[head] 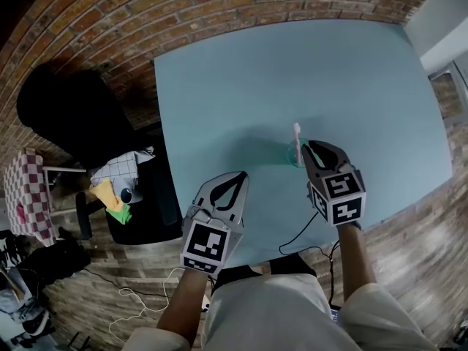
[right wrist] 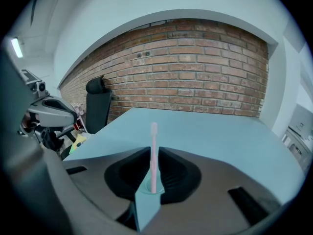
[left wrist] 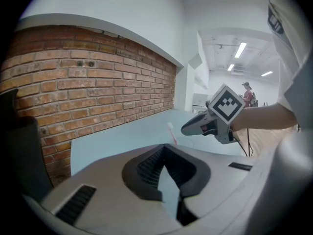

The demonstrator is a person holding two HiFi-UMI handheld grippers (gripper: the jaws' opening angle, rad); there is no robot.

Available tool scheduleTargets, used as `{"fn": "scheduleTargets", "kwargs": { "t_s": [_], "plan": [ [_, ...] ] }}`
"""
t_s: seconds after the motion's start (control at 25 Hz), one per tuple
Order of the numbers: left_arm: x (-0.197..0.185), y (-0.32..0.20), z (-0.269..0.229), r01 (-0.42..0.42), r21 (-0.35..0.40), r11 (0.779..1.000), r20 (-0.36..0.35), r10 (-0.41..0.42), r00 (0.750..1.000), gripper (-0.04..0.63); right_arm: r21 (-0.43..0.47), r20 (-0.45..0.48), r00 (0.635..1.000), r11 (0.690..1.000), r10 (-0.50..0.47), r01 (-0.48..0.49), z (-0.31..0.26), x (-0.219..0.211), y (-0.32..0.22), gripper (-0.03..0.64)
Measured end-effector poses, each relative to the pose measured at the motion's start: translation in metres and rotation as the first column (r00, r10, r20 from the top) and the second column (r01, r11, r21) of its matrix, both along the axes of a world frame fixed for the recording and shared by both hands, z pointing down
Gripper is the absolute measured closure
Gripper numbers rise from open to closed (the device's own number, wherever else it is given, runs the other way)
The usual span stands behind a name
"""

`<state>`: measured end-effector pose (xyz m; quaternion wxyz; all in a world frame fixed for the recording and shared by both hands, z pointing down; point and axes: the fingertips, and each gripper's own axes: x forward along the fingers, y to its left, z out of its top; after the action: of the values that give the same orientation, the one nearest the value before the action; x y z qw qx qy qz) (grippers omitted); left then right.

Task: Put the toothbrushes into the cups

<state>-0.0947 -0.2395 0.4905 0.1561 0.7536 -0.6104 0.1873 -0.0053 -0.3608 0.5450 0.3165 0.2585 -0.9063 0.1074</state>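
A pink toothbrush (head: 296, 137) stands upright in a small clear teal cup (head: 295, 159) on the light blue table (head: 292, 72), near its front edge. My right gripper (head: 307, 146) is just behind the cup, jaws a narrow gap apart. In the right gripper view the toothbrush (right wrist: 153, 136) and cup (right wrist: 145, 189) show through that gap, beyond my right gripper (right wrist: 152, 151). The left gripper view shows the toothbrush (left wrist: 171, 132) standing just clear of the right gripper (left wrist: 183, 129). My left gripper (head: 241, 175) hovers at the table's front left, shut and empty (left wrist: 164, 147).
A black office chair (head: 66, 115) stands left of the table by the brick wall (head: 183, 13). A low black stand (head: 139, 210) holds cloths and small items. Cables (head: 146, 298) lie on the wooden floor. A person (left wrist: 247, 92) stands far off.
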Motion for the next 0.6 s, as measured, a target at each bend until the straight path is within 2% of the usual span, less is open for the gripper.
{"fn": "scheduleTargets", "kwargs": {
  "t_s": [0.4, 0.6],
  "plan": [
    [-0.002, 0.021, -0.023, -0.069, 0.052, 0.996, 0.016, 0.068, 0.998, 0.583, 0.032, 0.032, 0.994, 0.994, 0.108, -0.109, -0.039, 0.026, 0.029, 0.546],
    [-0.004, 0.033, -0.036, -0.113, 0.09, 0.99, 0.027, 0.111, 0.994, 0.583, 0.082, 0.056, 0.983, 0.981, 0.172, -0.176, -0.068, 0.043, 0.046, 0.565]
  ]
}}
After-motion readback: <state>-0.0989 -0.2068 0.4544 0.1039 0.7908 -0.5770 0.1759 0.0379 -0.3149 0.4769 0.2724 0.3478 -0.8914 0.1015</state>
